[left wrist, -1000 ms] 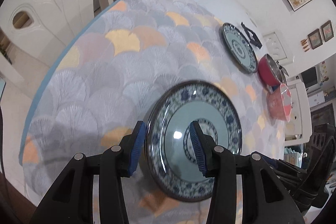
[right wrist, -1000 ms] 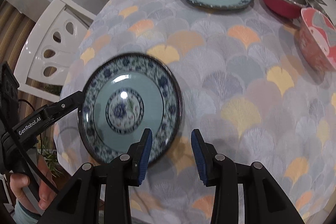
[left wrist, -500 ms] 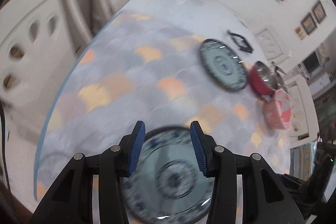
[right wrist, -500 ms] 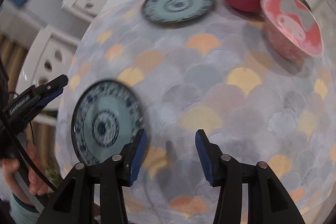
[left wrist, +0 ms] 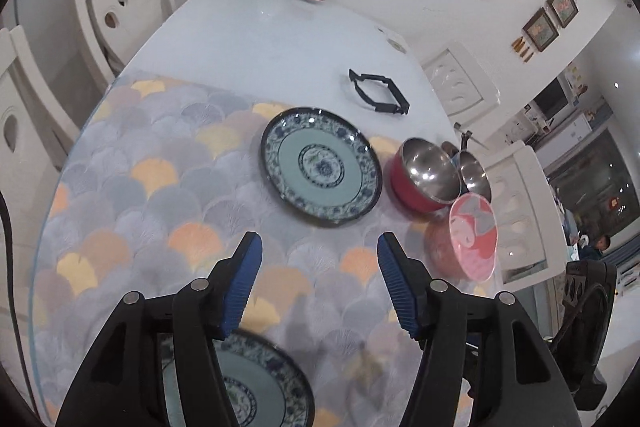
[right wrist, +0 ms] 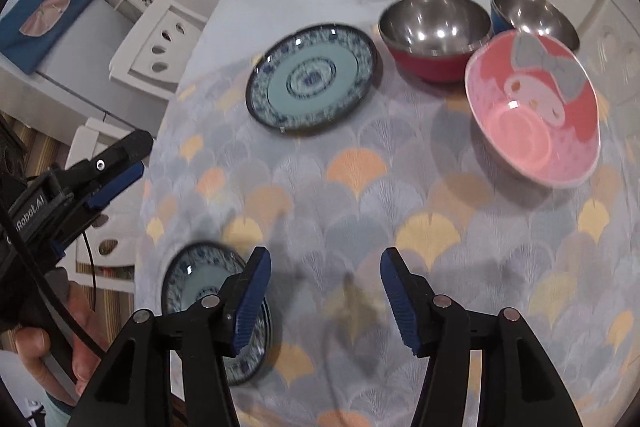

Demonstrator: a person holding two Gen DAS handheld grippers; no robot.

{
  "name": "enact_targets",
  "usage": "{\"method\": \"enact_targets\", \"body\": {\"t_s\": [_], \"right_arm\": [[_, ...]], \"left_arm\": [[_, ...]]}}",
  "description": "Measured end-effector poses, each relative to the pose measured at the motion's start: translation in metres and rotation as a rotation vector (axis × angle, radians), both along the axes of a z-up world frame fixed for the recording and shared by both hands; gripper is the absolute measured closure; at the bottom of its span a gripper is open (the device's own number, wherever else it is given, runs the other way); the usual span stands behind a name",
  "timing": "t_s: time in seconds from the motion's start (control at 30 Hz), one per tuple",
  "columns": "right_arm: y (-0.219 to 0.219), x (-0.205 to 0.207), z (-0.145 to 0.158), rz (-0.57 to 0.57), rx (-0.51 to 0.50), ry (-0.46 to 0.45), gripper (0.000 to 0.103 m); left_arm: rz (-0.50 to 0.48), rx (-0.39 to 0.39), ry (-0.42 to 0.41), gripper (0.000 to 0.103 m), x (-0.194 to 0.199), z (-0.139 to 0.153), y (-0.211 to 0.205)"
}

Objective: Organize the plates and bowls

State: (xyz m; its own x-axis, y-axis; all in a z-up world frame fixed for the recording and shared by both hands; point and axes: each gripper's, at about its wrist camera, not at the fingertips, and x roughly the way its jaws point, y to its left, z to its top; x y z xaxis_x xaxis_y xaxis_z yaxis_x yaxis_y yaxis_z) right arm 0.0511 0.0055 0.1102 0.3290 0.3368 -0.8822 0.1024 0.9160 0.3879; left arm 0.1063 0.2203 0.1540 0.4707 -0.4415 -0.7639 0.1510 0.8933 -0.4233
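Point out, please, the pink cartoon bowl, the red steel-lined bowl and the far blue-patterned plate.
pink cartoon bowl (right wrist: 532, 107), right wrist view, inner wall.
red steel-lined bowl (right wrist: 434, 21), right wrist view, shiny inside.
far blue-patterned plate (left wrist: 320, 167), left wrist view, centre medallion.

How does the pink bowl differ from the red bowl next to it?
The pink bowl has a cartoon character printed inside; the red bowl has a bare, shiny metal inside. The pink bowl sits tilted, its opening leaning to one side, while the red bowl stands level. The pink bowl lies nearer the cameras, the red bowl beside the far plate. Both are empty.
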Motion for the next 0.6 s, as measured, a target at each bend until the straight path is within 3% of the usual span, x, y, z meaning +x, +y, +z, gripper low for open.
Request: {"method": "enact_targets", "body": {"t_s": [0.23,0.6], "right_arm": [[0.007,0.048,-0.001,-0.011,-0.030,-0.027,0.048],[-0.007,0.119,-0.057,-0.174,-0.009,0.069,0.048]], "left_arm": [[0.011,0.001,0.022,0.043,0.041,-0.012,0.005],[-0.028,-0.053,0.175,0.046,0.139,-0.086,-0.004]]}}
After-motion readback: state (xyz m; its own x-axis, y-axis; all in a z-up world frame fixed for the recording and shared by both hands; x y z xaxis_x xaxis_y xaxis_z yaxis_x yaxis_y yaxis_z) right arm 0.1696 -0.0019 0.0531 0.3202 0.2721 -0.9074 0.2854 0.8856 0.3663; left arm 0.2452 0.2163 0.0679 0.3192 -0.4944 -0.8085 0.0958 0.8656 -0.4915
